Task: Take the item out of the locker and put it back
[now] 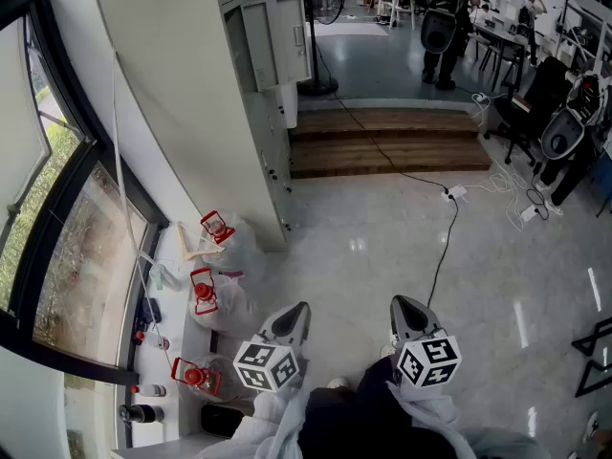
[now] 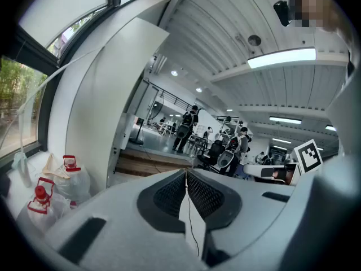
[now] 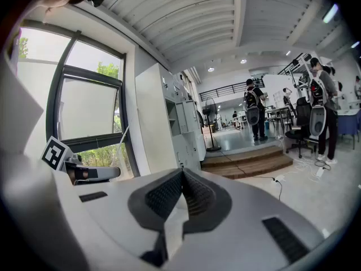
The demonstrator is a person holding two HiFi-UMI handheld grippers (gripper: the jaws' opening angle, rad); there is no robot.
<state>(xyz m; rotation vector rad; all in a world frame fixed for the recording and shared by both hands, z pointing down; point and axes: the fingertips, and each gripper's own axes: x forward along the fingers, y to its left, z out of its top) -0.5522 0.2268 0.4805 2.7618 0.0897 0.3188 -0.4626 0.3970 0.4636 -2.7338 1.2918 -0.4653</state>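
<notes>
A tall bank of white lockers (image 1: 251,84) runs along the left wall, with one door (image 1: 287,36) standing ajar far back; the item inside is not visible. My left gripper (image 1: 298,308) and right gripper (image 1: 398,302) hover side by side low in the head view, well short of the lockers, over the pale floor. In the left gripper view the left gripper (image 2: 186,171) has its pads together with nothing between them, and the lockers' side panel (image 2: 107,112) stands at left. The right gripper (image 3: 181,171) is likewise shut and empty, and the locker fronts (image 3: 183,126) lie ahead.
Clear bags holding red-capped bottles (image 1: 206,290) sit on the window ledge at left. A wooden step (image 1: 382,142) crosses ahead, with a black cable and power strip (image 1: 455,192) on the floor. A fan stand (image 1: 320,84), office chairs (image 1: 535,103) and standing people (image 1: 445,27) are farther back.
</notes>
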